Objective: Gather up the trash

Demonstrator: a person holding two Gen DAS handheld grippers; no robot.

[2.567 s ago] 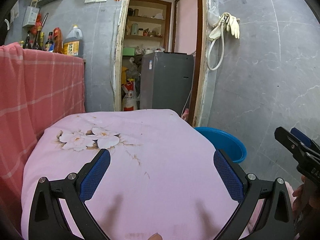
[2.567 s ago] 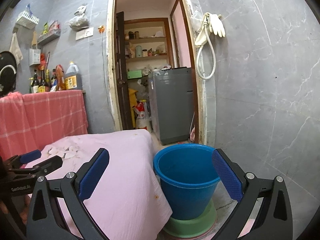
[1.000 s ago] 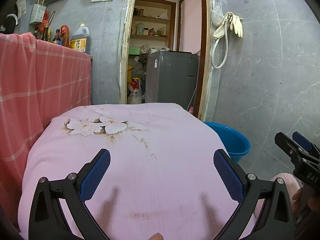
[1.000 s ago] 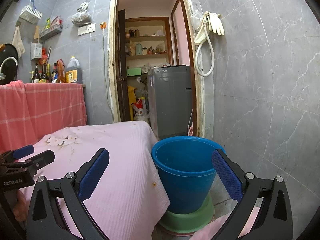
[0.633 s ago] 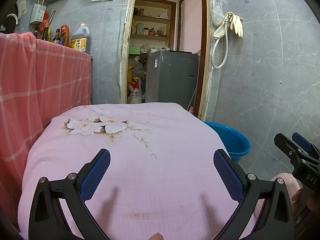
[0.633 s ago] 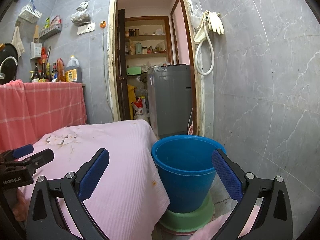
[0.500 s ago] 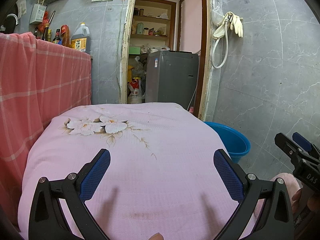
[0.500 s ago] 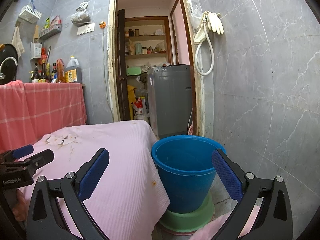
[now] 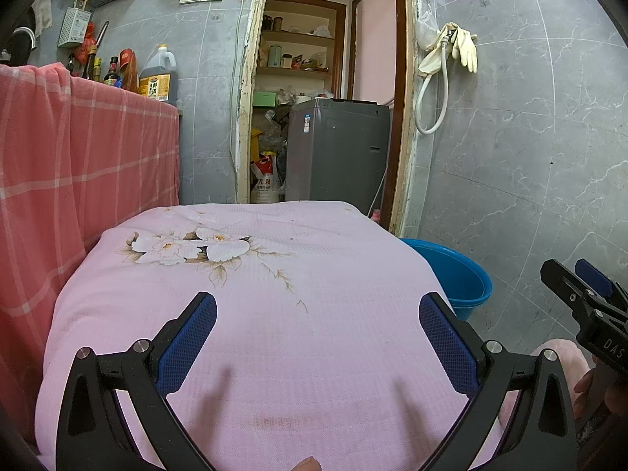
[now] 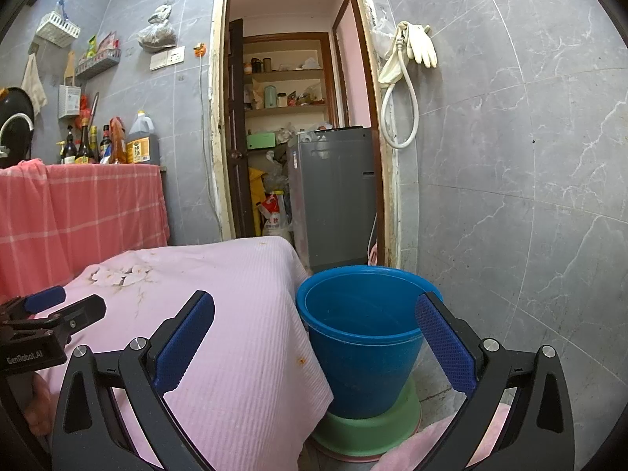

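Note:
A blue bucket (image 10: 363,337) stands on a green base (image 10: 369,431) on the floor, right of a table under a pink flowered cloth (image 9: 274,314). Its rim also shows in the left wrist view (image 9: 459,274). I see no loose trash on the cloth. My left gripper (image 9: 316,337) is open and empty above the cloth's near part. My right gripper (image 10: 314,341) is open and empty, held in front of the bucket and the cloth's right edge. Each gripper shows in the other's view: the right gripper's tips (image 9: 581,290) and the left gripper's tips (image 10: 51,310).
A counter under a red checked cloth (image 9: 78,165) stands at the left with bottles (image 10: 110,141) on it. A doorway behind the table leads to a grey washing machine (image 9: 337,153) and shelves. A grey tiled wall (image 10: 530,196) with hanging gloves (image 10: 416,47) is at the right.
Since 2.6 s ago both grippers dropped slightly, so the table and bucket sit a little higher in view. Over the last second nothing has visibly moved.

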